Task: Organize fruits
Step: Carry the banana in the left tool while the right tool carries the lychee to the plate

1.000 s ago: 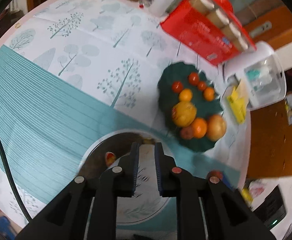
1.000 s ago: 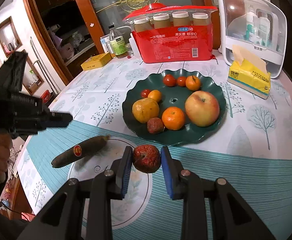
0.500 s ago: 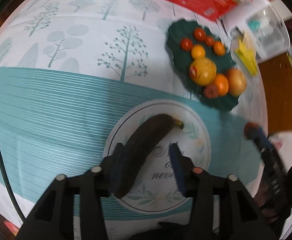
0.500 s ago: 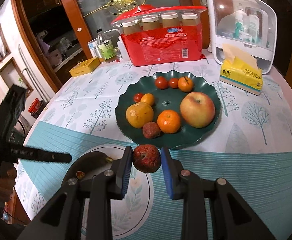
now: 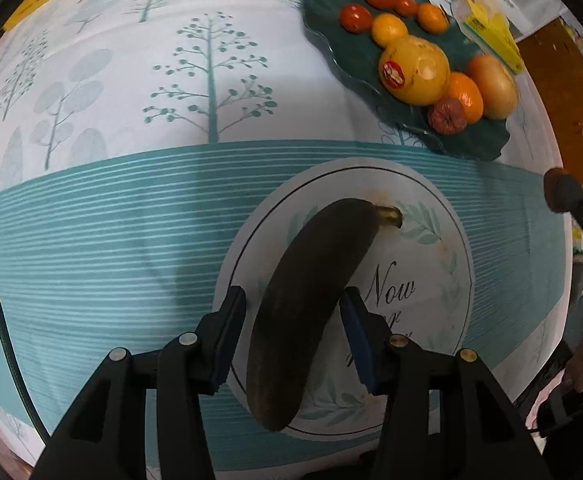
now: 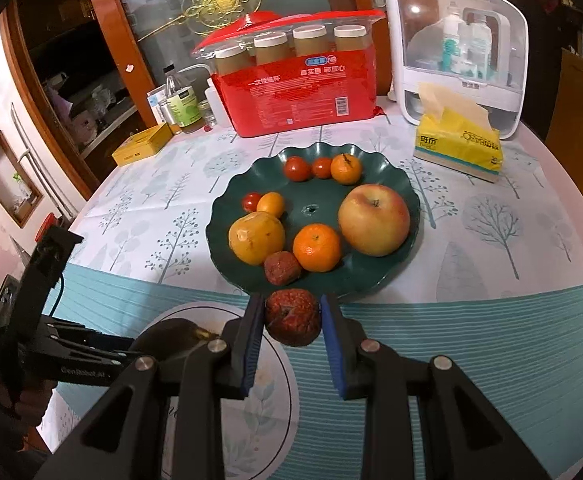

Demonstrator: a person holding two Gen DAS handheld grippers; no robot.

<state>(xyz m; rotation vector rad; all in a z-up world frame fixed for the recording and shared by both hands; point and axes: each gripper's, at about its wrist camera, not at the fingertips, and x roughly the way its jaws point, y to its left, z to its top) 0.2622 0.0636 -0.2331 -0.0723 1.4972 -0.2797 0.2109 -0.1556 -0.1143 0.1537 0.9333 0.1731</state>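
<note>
Banana (image 5: 311, 300), blackened: lying between my left gripper (image 5: 293, 308) pads, which stand apart and clear of its sides. Wrinkled red fruit (image 6: 291, 316): clamped between my right gripper (image 6: 291, 320) pads. Green plate (image 6: 407, 264), just beyond the right fingertips: apple (image 6: 373, 220), oranges, tomatoes. Tissue box (image 6: 457, 144) further out, right.
</note>
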